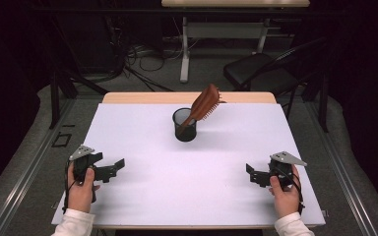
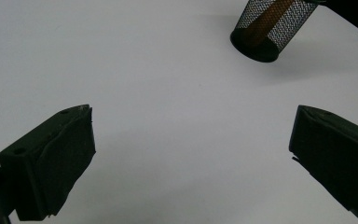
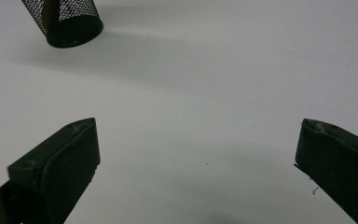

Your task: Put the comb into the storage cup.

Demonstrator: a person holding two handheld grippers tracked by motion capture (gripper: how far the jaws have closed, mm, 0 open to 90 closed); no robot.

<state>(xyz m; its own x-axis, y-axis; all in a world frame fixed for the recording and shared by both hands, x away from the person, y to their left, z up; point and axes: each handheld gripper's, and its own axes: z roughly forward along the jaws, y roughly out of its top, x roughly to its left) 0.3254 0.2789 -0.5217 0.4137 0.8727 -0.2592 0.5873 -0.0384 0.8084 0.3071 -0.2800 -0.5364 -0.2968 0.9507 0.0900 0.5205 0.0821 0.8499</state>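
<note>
- The left gripper (image 1: 109, 168) is resting at the near left of the white surface (image 1: 142, 142), a hand (image 1: 81, 189) wrapping its grip; in the left gripper view its jaws are standing wide apart with bare surface between them, holding nothing.
- Ahead of these jaws and off to their right, well apart, the mesh cup (image 2: 271, 25) is sitting with its rim cut off by the top edge; a brown handle is showing through the mesh, hard to make out.
- The high view is giving what the gripper views are missing: the whole hairbrush (image 1: 203, 105) standing handle-down in the mesh cup (image 1: 185, 125), roughly midway between the two grippers and well beyond both sets of jaws.
- The brush's long axis is tilting, its head leaning up and to the right, out over the rim, away from the person; bristles are facing right and down.
- The handle's lower end is hiding inside the cup.
- The right gripper (image 1: 255, 175) is lying at the near right, held by the other hand (image 1: 285, 194); in the right gripper view its jaws are gaping open, empty, over bare surface.
- Ahead of those jaws and to their left, the cup (image 3: 67, 21) is appearing far off, its top cut away.
</note>
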